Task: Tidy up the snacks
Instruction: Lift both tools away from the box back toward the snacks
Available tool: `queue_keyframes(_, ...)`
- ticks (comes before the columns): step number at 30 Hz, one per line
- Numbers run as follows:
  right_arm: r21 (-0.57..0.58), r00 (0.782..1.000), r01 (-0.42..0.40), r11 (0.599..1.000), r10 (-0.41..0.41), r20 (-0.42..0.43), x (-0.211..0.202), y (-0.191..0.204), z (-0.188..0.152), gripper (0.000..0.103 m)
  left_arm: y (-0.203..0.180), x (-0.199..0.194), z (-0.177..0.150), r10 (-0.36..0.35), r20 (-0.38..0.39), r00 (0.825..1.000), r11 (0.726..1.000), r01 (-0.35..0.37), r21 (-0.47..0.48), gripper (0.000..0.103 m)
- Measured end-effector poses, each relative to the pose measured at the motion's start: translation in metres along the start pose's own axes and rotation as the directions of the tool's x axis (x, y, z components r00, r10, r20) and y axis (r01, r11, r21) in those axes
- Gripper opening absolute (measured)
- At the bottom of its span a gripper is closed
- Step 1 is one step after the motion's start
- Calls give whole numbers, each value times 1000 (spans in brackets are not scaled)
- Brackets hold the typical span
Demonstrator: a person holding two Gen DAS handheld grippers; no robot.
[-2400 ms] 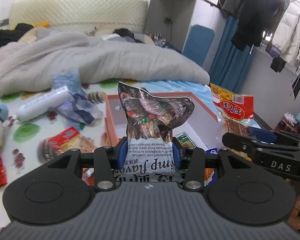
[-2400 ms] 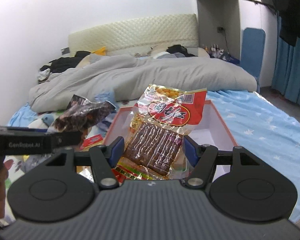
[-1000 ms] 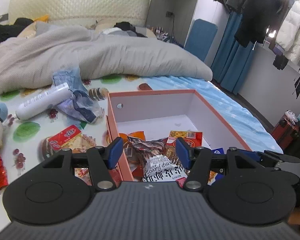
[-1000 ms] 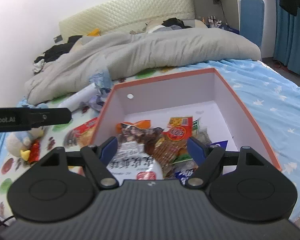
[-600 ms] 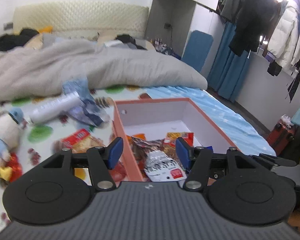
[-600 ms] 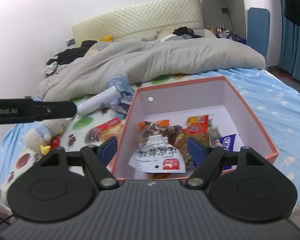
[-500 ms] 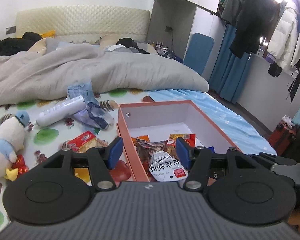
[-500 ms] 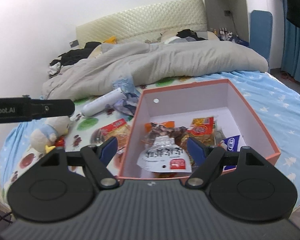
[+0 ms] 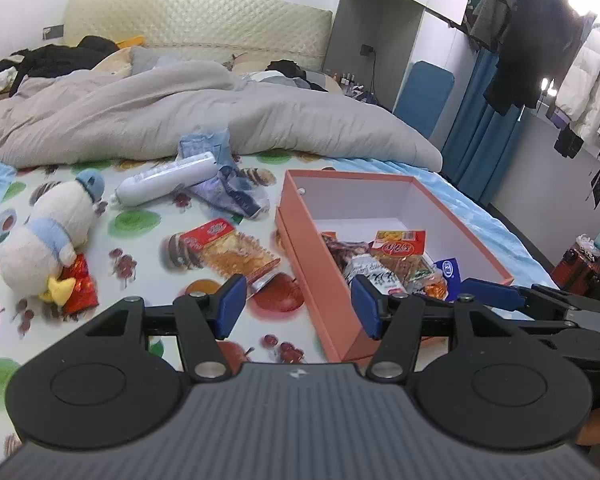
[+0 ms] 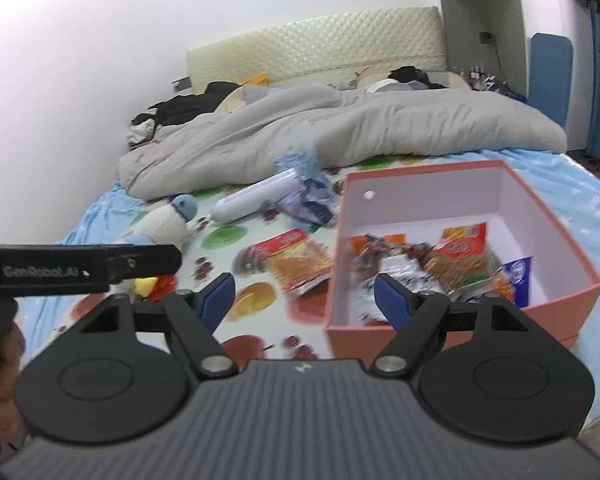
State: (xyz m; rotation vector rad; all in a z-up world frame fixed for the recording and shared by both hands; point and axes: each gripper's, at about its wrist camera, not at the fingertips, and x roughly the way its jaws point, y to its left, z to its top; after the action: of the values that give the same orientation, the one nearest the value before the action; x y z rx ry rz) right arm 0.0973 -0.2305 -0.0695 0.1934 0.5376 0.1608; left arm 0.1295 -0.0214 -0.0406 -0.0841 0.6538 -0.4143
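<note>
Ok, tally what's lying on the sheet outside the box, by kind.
Snack packs: 2, a clear one and a red one partly under the toy
Plush toy: 1
White tube: 1
Crumpled blue bag: 1
Total: 5

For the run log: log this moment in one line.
left gripper: open, empty | right gripper: open, empty | snack packet: outside box
</note>
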Motion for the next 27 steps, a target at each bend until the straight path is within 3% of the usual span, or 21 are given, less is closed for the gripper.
queue_keyframes(10, -46, 997, -33, 998, 30, -74, -3, 28, -42, 78, 41, -8, -46, 57, -58, 997, 996, -61, -72, 64)
queue_keyframes(15, -72, 991, -54, 996, 44, -125, 14, 38, -49, 78, 57, -5, -62, 82, -85, 993, 990, -91, -106, 64)
queue_keyframes(19, -120, 990, -67, 990, 51, -130, 29, 49, -47, 78, 72, -1, -59, 103, -79, 992, 985, -112, -130, 72)
queue_keyframes(27, -175, 995, -41, 984, 24, -94, 66, 62, -36, 78, 107, 38, -44, 141, -81, 987, 982, -150, -119, 75)
